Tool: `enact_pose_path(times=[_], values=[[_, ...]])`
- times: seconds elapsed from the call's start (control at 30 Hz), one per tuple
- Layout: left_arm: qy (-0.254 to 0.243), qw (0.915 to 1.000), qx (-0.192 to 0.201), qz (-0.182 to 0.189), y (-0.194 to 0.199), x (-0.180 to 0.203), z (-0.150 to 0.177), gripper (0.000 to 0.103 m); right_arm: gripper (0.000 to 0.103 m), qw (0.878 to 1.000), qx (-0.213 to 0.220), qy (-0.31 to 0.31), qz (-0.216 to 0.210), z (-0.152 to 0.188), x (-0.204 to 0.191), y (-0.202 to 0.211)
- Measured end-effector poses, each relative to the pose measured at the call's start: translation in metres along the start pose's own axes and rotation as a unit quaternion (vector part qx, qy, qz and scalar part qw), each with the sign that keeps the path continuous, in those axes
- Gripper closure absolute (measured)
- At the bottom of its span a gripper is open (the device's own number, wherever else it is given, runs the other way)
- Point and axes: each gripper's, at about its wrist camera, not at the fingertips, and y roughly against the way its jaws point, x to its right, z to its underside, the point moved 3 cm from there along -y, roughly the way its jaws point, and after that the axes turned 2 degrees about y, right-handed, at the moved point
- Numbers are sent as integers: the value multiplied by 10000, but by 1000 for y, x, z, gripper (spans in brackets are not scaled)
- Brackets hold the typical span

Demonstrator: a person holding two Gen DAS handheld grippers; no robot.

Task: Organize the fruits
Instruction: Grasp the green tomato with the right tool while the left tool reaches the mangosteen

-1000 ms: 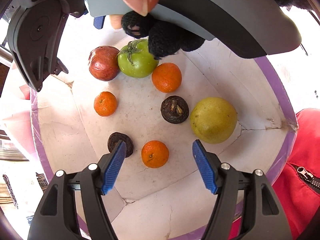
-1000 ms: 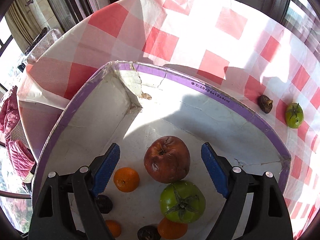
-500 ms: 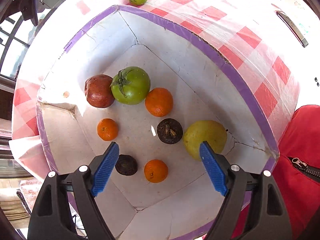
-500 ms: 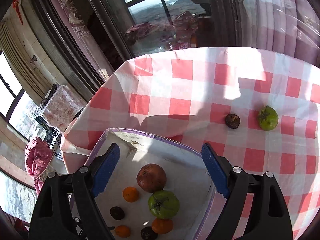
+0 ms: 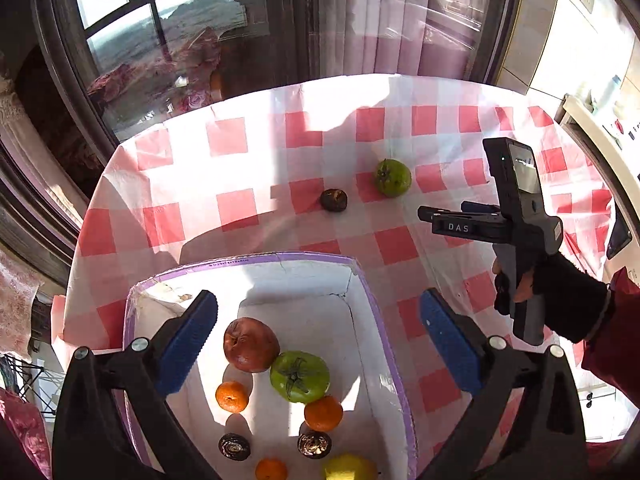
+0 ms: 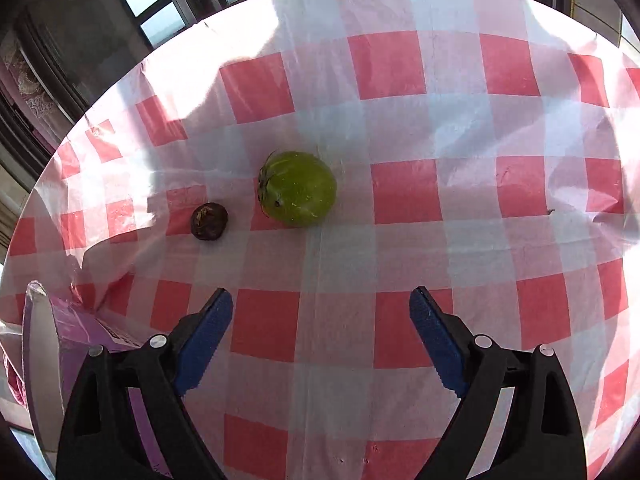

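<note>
My left gripper (image 5: 317,304) hovers above the white box with a purple rim (image 5: 372,312); its jaws are opening and nothing is between them. In the box lie a red-brown apple (image 5: 250,344), a green tomato (image 5: 300,376), three oranges, two dark fruits and a yellow fruit (image 5: 350,468). On the checked cloth beyond the box sit a second green tomato (image 6: 298,188) and a dark fruit (image 6: 209,221). My right gripper (image 6: 321,300) hangs over the cloth short of that tomato. Its jaws are opening too, with nothing between them.
A gloved hand (image 5: 560,300) holds the right gripper to the right of the box. The box's corner (image 6: 44,360) shows at the lower left of the right wrist view. The red-and-white cloth (image 6: 440,160) covers a round table, with windows and curtains behind.
My left gripper rose out of the box and tipped up, its jaws spreading wider. My right gripper left the box and swung over the cloth toward the loose green tomato.
</note>
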Motion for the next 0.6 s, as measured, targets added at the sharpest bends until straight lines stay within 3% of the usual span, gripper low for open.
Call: enact_pose_path(times=[0.23, 0.43, 0.5, 0.53, 0.6], values=[[1297, 9910, -194, -250, -66, 22, -57, 2, 18, 9942, 107, 1013, 351, -33, -23, -66], [2168, 9731, -630, -456, -117, 25, -71, 2, 22, 9814, 395, 1830, 414, -42, -43, -95], [2444, 9655, -738, -519, -133, 24, -75, 2, 31, 9799, 521, 1880, 404, -41, -42, -95], [2537, 9630, -722, -545, -140, 24, -77, 2, 43, 9800, 592, 1853, 422, -40, -39, -94], [2589, 9613, -637, -695, -152, 26, -84, 2, 44, 9818, 613, 1787, 199, -36, -29, -89]])
